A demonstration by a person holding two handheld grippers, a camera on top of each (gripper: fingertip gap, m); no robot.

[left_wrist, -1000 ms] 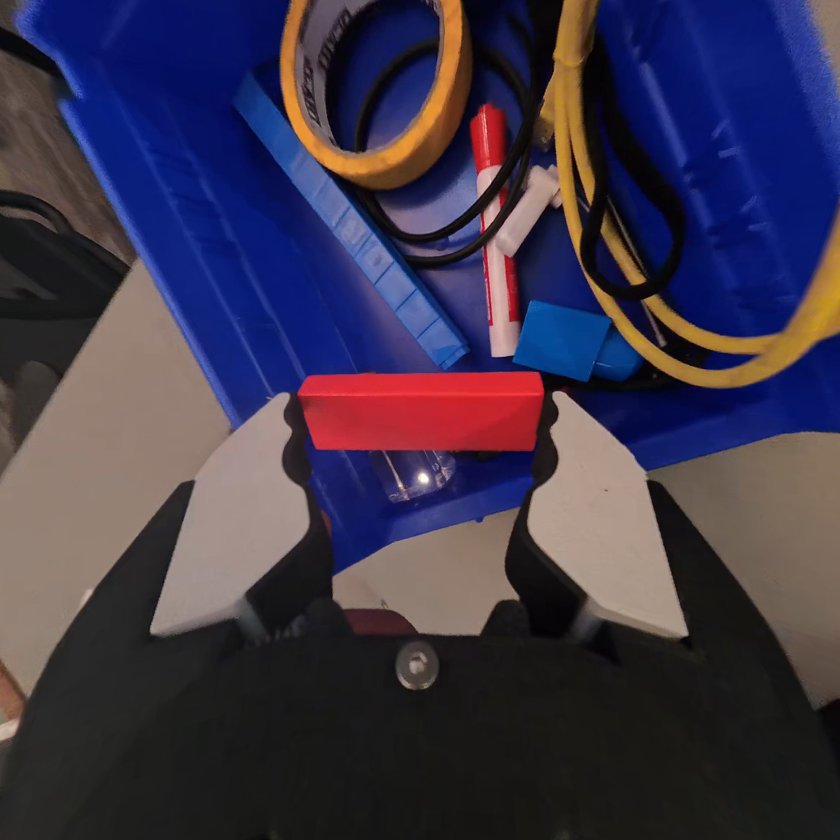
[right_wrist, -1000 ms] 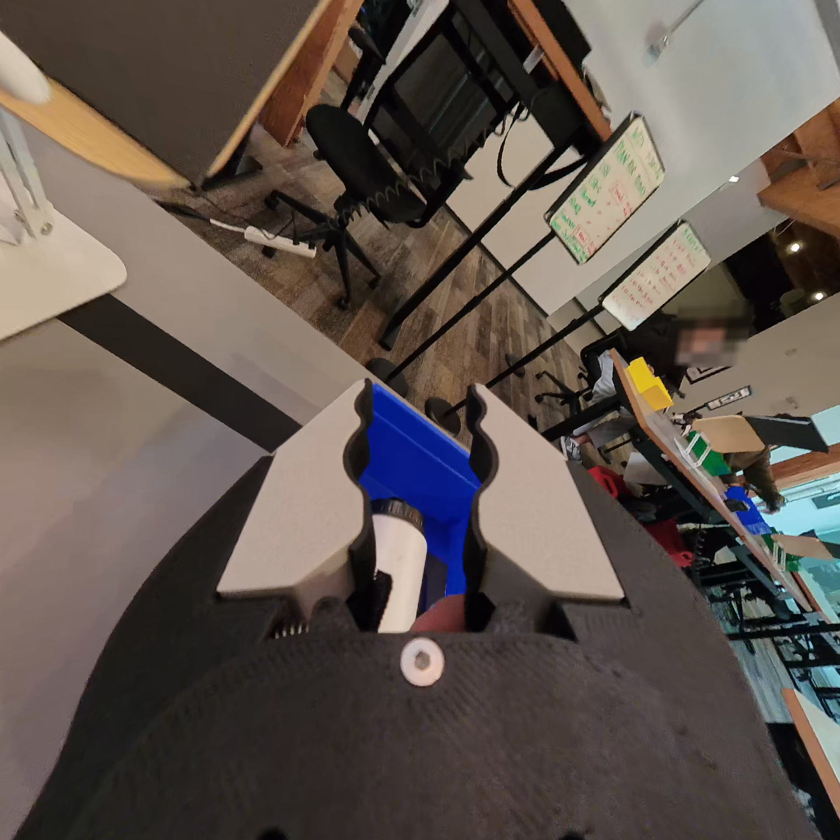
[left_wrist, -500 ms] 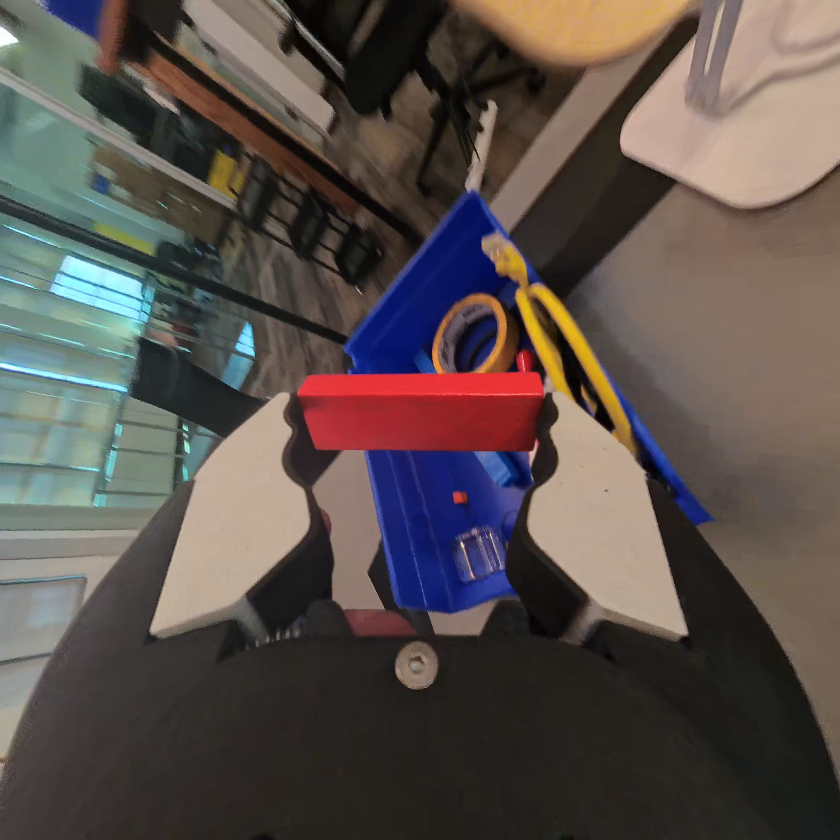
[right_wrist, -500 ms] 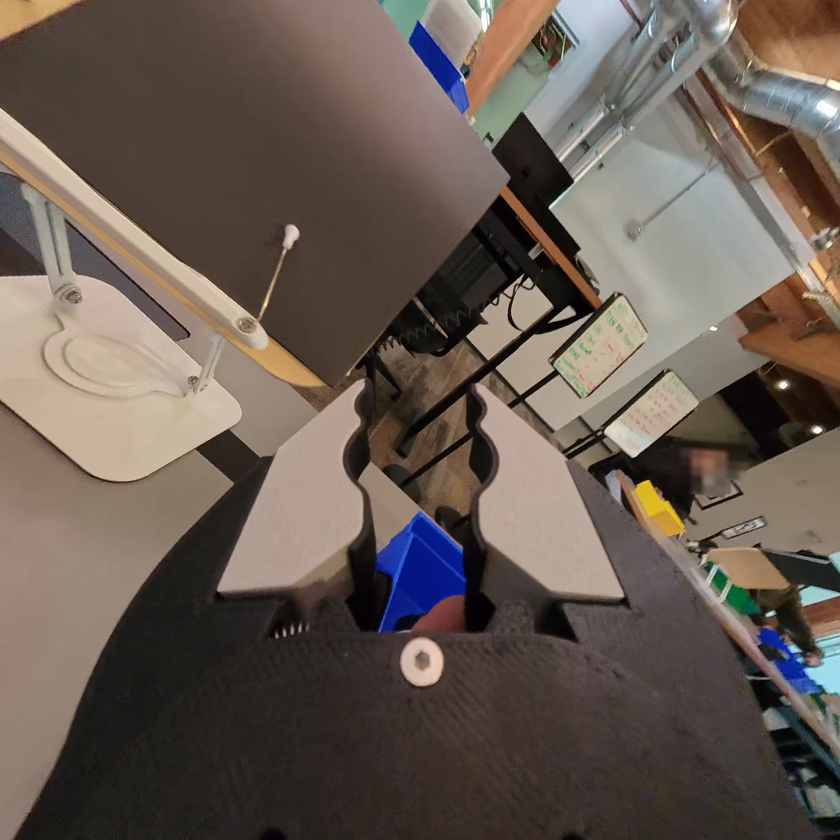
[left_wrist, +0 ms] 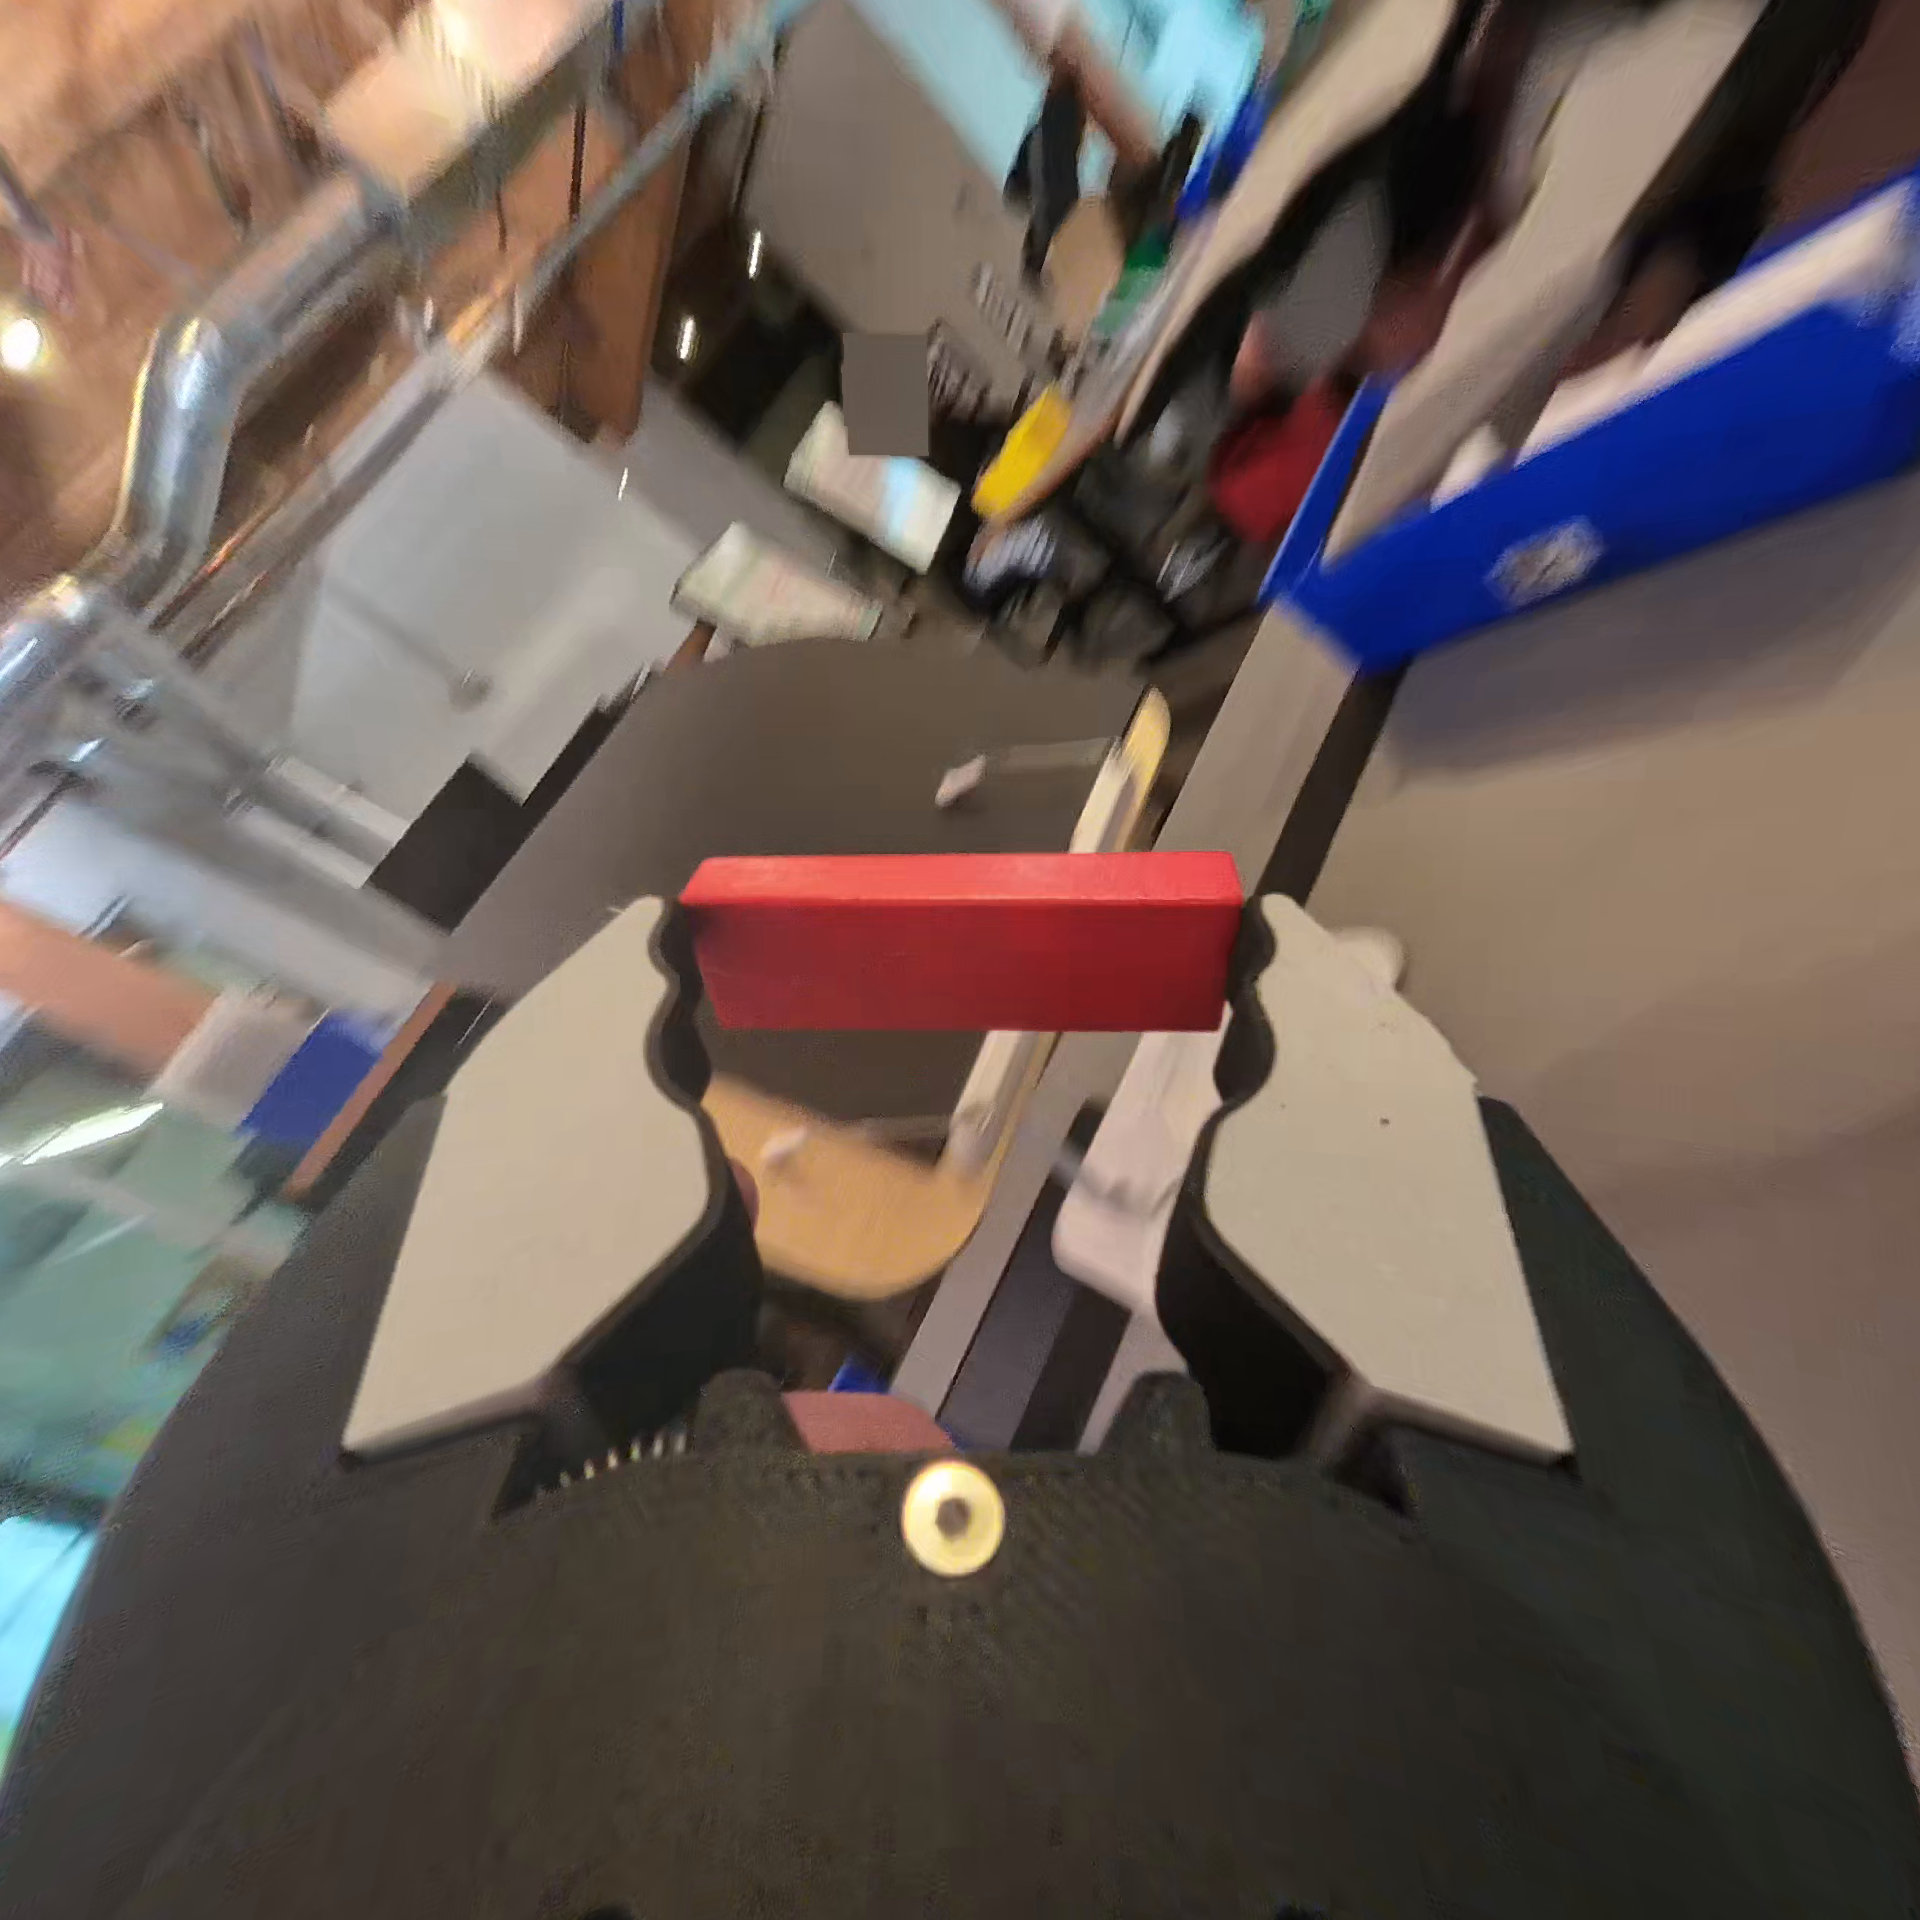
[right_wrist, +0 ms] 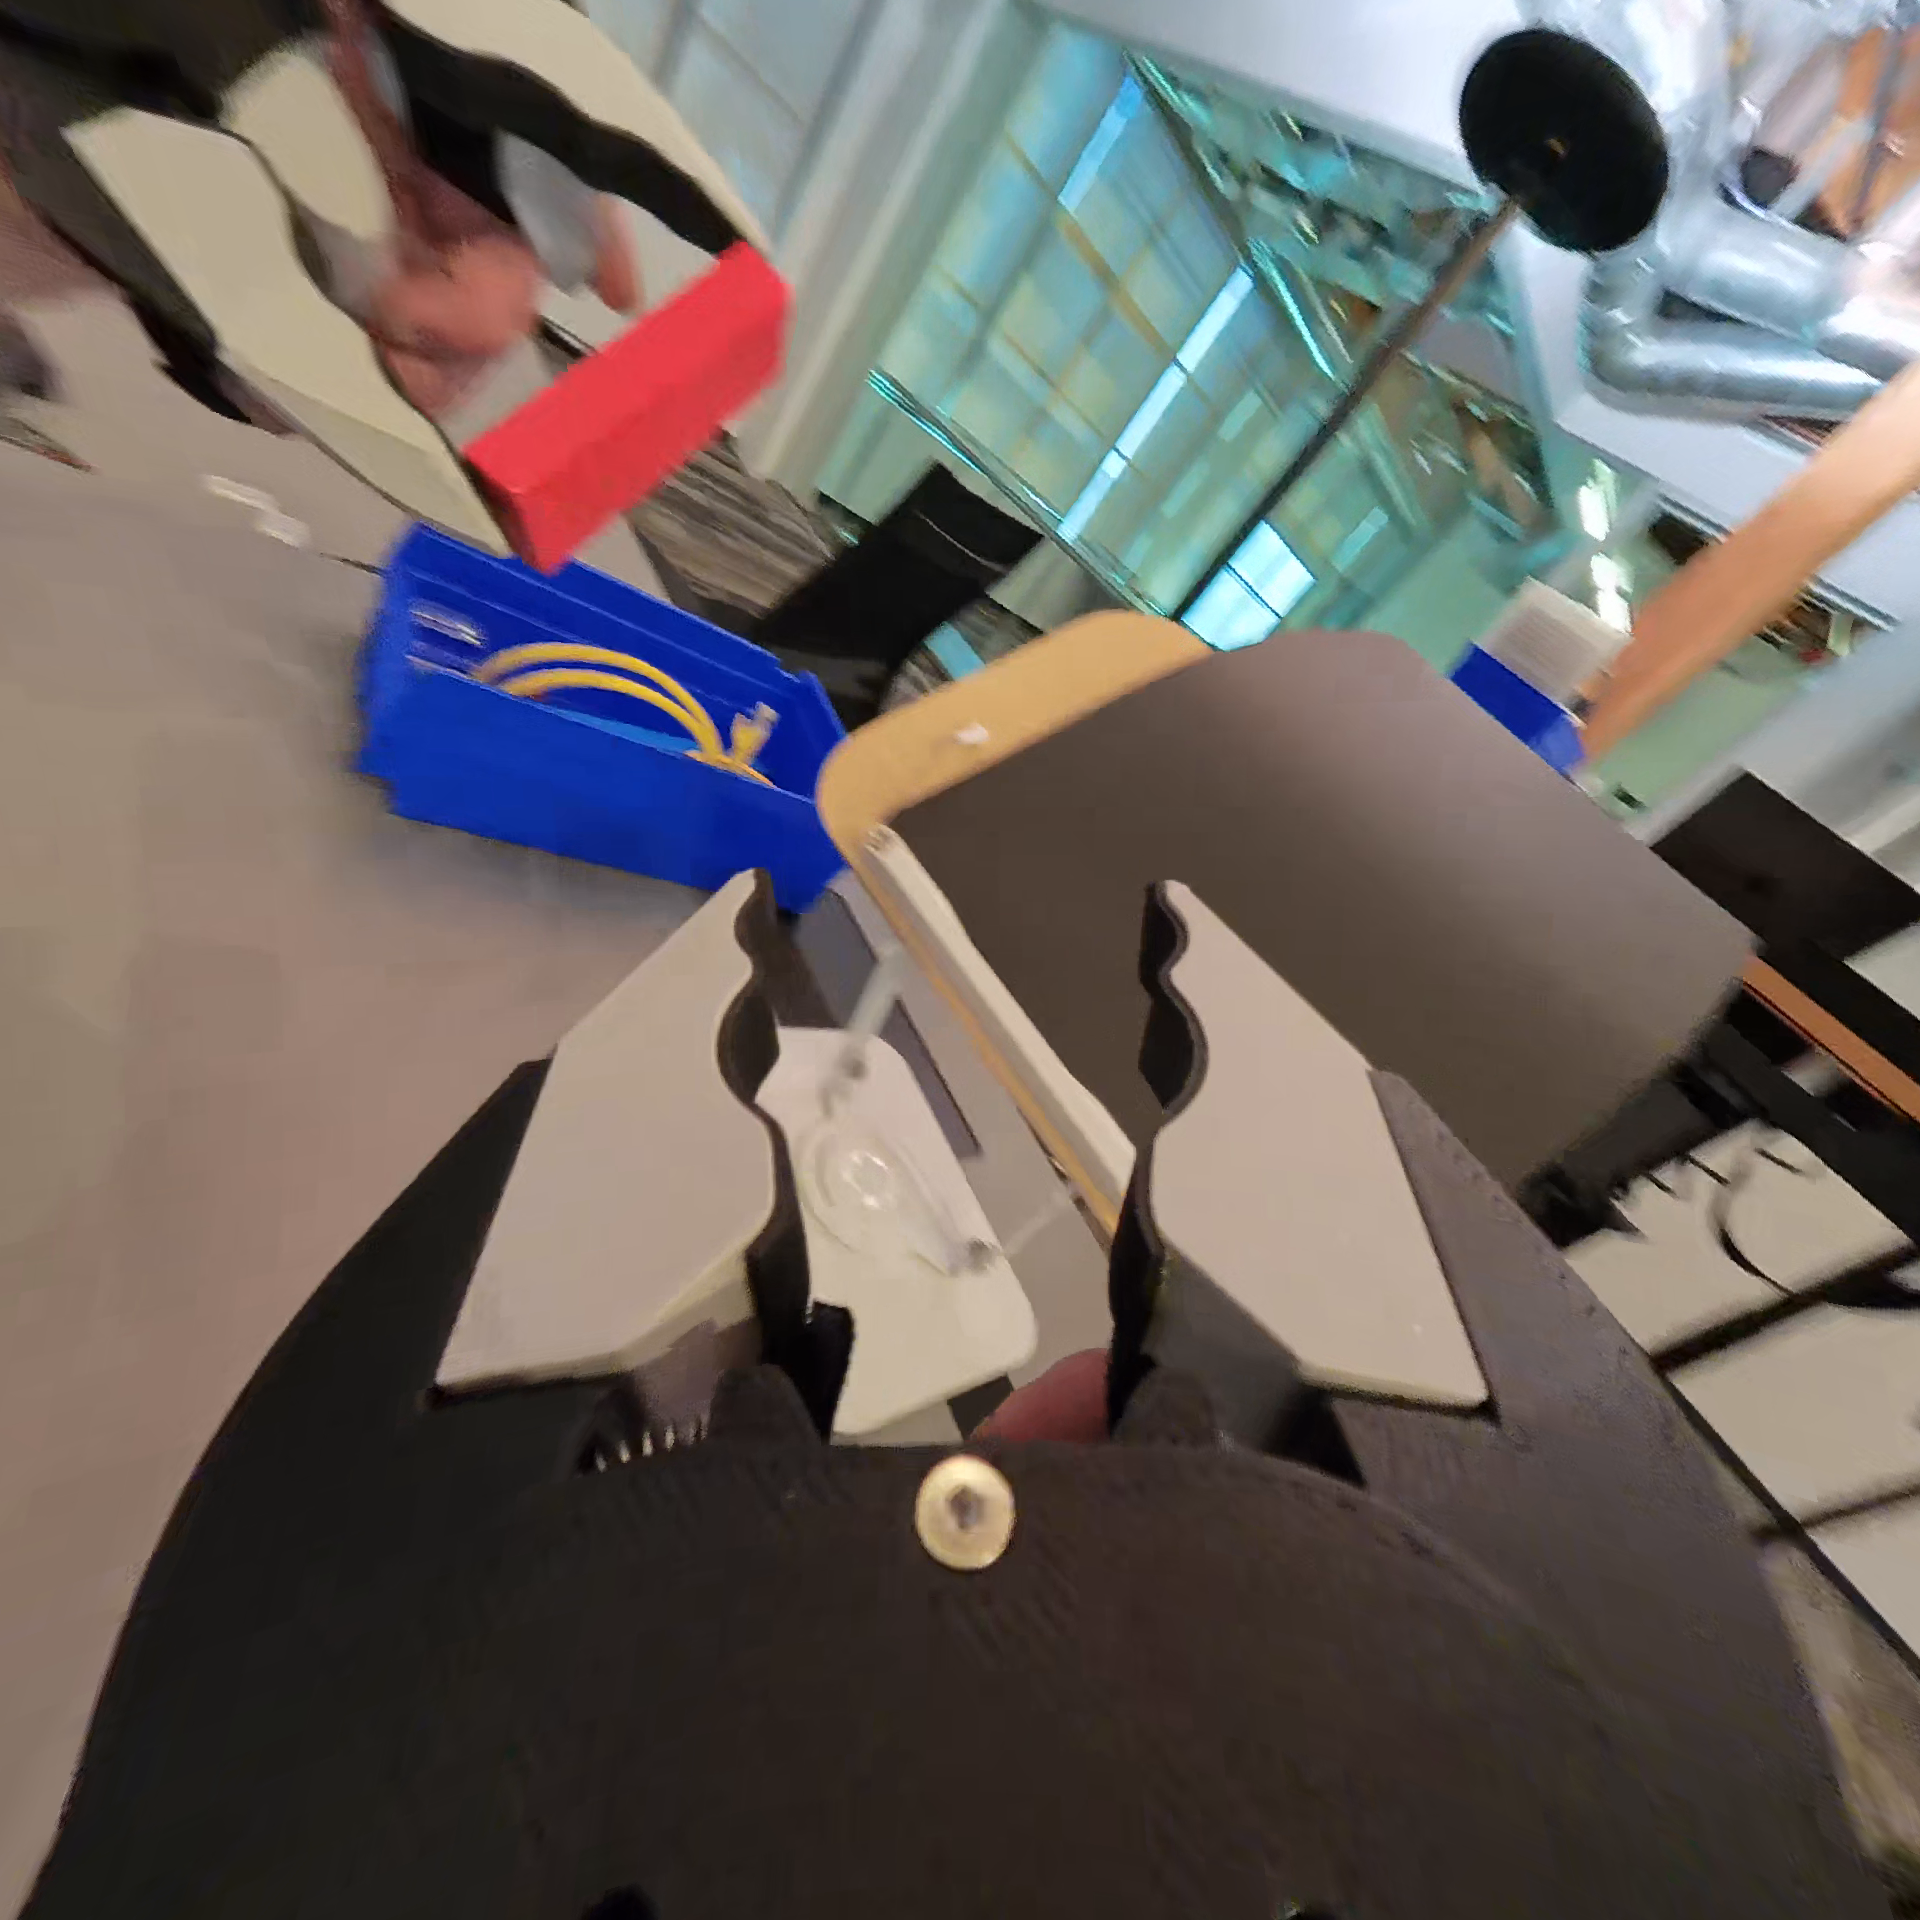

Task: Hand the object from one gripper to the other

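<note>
My left gripper (left_wrist: pixel 958 940) is shut on a red block (left_wrist: pixel 961 951), gripped lengthwise by its two ends and held up in the air. The right wrist view shows the same red block (right_wrist: pixel 634 410) at the upper left, pinched between the left gripper's fingers (right_wrist: pixel 312 353) above the blue bin (right_wrist: pixel 582 769). My right gripper (right_wrist: pixel 951 914) is open with nothing between its fingers, and sits lower and to the right of the block, above the grey table (right_wrist: pixel 208 935).
The blue bin with yellow cables (right_wrist: pixel 634 675) stands on the table. A dark panel with a wooden edge (right_wrist: pixel 1299 883) on a white stand (right_wrist: pixel 914 1247) lies just ahead of my right gripper. A second blue bin (left_wrist: pixel 1662 457) is at the upper right in the left wrist view.
My left gripper has lifted the red block out of the blue bin and swung it up. My right gripper has turned toward the bin and opened wider.
</note>
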